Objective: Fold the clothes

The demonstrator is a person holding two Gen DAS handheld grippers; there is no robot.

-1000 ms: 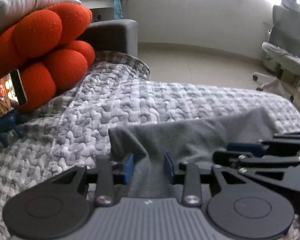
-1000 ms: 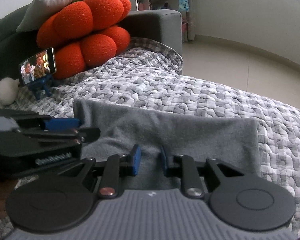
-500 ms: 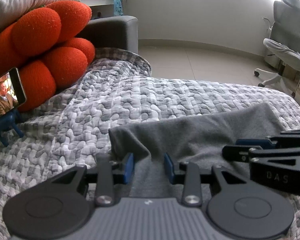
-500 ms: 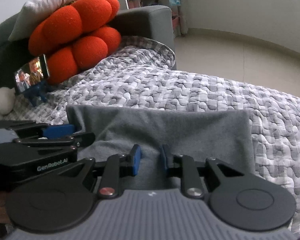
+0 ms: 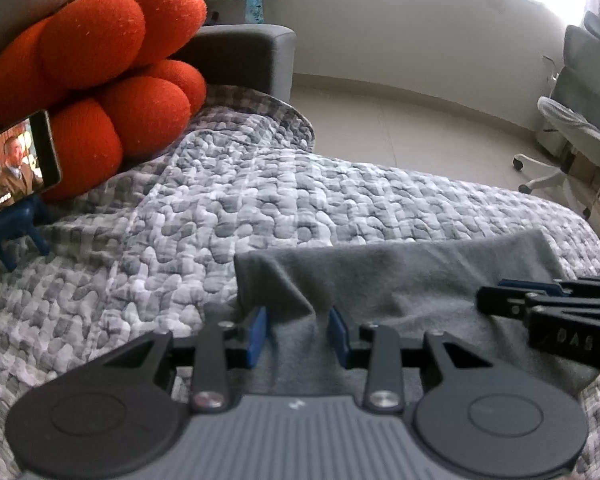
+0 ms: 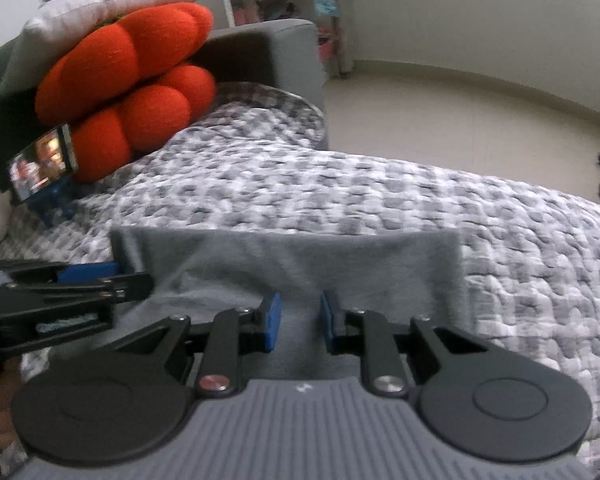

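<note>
Left tool (image 5: 297,336) and right tool (image 6: 299,323) each clamp a raised fold of the grey garment (image 5: 400,276) on the quilted bed (image 5: 220,216), jaws narrow.

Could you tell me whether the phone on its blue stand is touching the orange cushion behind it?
Cannot tell. In the left wrist view the phone overlaps the orange cushion, but neither view shows contact or a gap.

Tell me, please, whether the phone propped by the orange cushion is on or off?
On. The phone leans on its blue stand with its screen lit, showing a video picture with a figure in it.
</note>
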